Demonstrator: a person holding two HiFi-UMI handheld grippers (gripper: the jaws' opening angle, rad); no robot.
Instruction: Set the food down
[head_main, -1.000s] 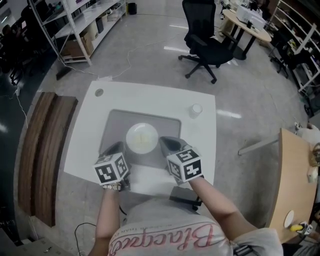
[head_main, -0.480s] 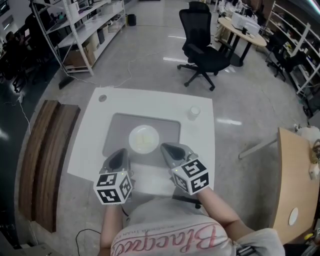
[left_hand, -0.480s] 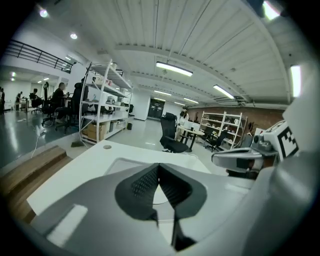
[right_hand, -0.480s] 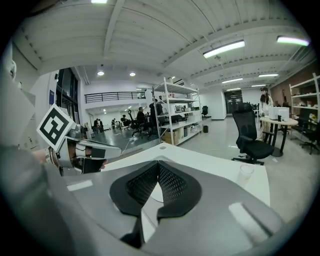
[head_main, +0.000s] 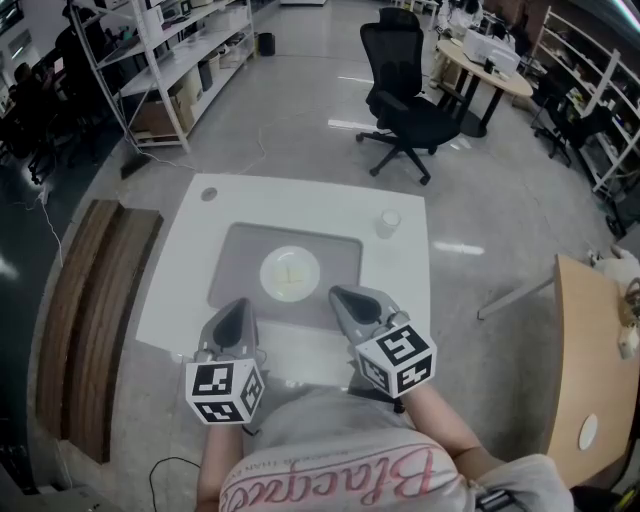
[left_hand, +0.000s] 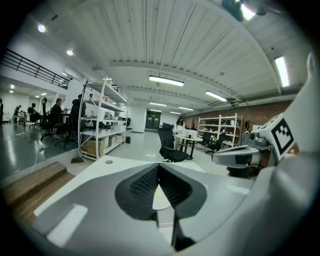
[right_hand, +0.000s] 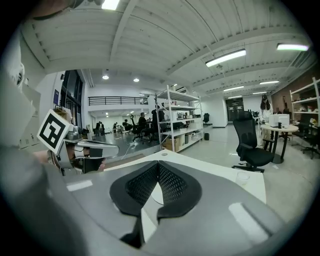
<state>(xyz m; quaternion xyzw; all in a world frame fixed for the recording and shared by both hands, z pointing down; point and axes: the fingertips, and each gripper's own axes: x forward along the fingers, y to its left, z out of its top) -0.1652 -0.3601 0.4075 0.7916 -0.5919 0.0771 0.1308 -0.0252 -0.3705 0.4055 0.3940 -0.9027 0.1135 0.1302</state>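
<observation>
A white plate (head_main: 290, 273) with pale yellowish food on it rests on the grey mat (head_main: 240, 250) in the middle of the white table (head_main: 400, 290). Both grippers hover over the table's near edge, short of the plate. My left gripper (head_main: 238, 308) is shut and empty, to the plate's near left. My right gripper (head_main: 342, 296) is shut and empty too, at the plate's near right. In the left gripper view the closed jaws (left_hand: 158, 168) meet with a sliver of plate (left_hand: 161, 198) showing below them. The right gripper view shows the same over its own jaws (right_hand: 158, 166).
A clear cup (head_main: 388, 222) stands at the table's far right, also in the right gripper view (right_hand: 243, 177). A round grommet (head_main: 208, 194) sits at the far left corner. A wooden bench (head_main: 85, 310) lies left, a black office chair (head_main: 405, 100) beyond, a wooden desk (head_main: 590, 370) right.
Both grippers have drawn back from beside the plate toward the person and the table's near edge. The plate with the food stays on the mat.
</observation>
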